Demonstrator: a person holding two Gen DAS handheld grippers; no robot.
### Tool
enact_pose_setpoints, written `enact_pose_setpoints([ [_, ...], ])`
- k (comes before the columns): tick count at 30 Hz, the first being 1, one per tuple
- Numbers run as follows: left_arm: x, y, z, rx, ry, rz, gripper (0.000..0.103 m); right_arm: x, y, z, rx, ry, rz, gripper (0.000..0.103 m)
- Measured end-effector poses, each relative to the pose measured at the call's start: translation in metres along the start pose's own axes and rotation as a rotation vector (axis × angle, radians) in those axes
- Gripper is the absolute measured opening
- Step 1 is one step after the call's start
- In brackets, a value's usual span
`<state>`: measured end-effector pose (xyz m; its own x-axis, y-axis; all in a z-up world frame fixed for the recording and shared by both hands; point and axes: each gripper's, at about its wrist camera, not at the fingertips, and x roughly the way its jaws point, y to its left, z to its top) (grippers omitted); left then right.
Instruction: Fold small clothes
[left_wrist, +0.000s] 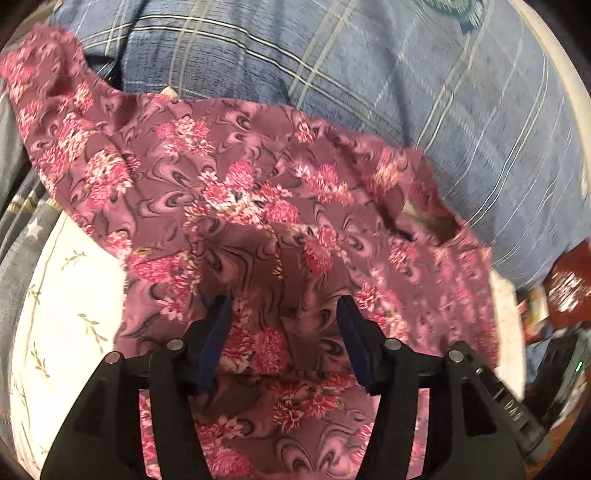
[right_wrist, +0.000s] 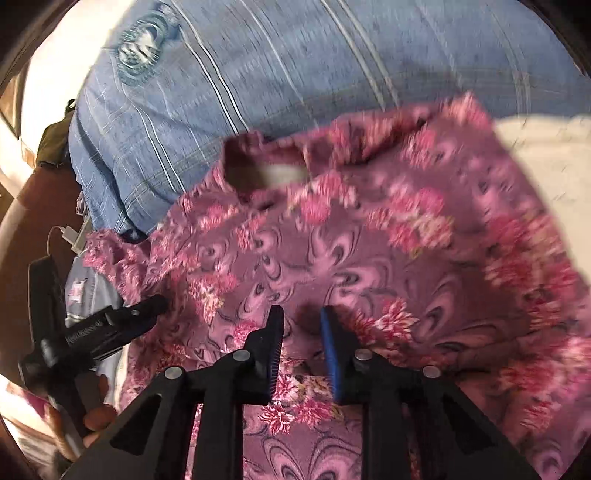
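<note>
Left wrist — floral garment (left_wrist: 236, 192), crumpled

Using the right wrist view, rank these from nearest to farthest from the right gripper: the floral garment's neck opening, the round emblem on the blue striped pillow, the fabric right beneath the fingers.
From the right gripper:
1. Floral garment fabric, directly beneath the fingertips.
2. Neck opening, ahead, slightly left.
3. Round emblem on the blue striped pillow, far upper left.

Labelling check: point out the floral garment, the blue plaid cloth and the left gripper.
floral garment (left_wrist: 236, 192): left wrist view, middle of the cloth.
blue plaid cloth (left_wrist: 369, 66): left wrist view, bare patch above the garment.
left gripper (left_wrist: 284, 306): left wrist view, midway between fingertips.
</note>
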<state>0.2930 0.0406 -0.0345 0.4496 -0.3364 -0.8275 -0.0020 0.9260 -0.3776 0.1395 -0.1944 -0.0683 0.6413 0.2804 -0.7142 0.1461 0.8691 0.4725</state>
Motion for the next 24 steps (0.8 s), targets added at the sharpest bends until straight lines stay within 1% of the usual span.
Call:
enact_pose_setpoints([
  [1,-0.006,0.005,0.003,-0.016,-0.003,-0.011,0.058,-0.006,0.003,-0.003,-0.025,-0.031,-0.019,0.028],
  [2,-0.014,0.012,0.008,-0.033,-0.014,-0.021,0.058,-0.007,0.003,-0.006,-0.035,-0.037,-0.03,0.034],
  [3,-0.021,0.018,0.014,-0.044,-0.023,-0.024,0.058,-0.004,0.0,-0.009,-0.034,-0.022,-0.04,0.037],
  [4,-0.028,0.026,0.02,-0.057,-0.031,-0.023,0.058,0.002,-0.004,-0.013,-0.035,-0.006,-0.042,0.037],
  [6,-0.044,0.048,0.038,-0.093,-0.043,-0.014,0.06,-0.001,-0.004,-0.021,-0.09,-0.067,-0.038,0.037],
  [8,-0.063,0.074,0.06,-0.118,-0.068,0.025,0.063,-0.002,-0.003,-0.022,-0.096,-0.079,-0.048,0.039],
  [10,-0.076,0.101,0.077,-0.144,-0.09,0.088,0.068,0.001,-0.001,-0.023,-0.115,-0.081,-0.045,0.045],
  [11,-0.085,0.121,0.088,-0.178,-0.106,0.112,0.068,0.002,0.002,-0.024,-0.123,-0.084,-0.039,0.048],
  [13,-0.097,0.155,0.105,-0.242,-0.128,0.126,0.068,0.004,0.004,-0.025,-0.133,-0.087,-0.032,0.052],
  [17,-0.109,0.229,0.128,-0.387,-0.168,0.128,0.068,0.006,0.005,-0.025,-0.135,-0.09,-0.006,0.057],
  [19,-0.108,0.257,0.137,-0.456,-0.18,0.126,0.068,0.005,0.003,-0.025,-0.13,-0.093,0.005,0.057],
  [22,-0.105,0.279,0.147,-0.52,-0.2,0.097,0.068,0.003,-0.001,-0.025,-0.111,-0.096,0.03,0.057],
  [24,-0.101,0.287,0.154,-0.536,-0.21,0.073,0.068,0.003,-0.004,-0.025,-0.101,-0.097,0.043,0.057],
])
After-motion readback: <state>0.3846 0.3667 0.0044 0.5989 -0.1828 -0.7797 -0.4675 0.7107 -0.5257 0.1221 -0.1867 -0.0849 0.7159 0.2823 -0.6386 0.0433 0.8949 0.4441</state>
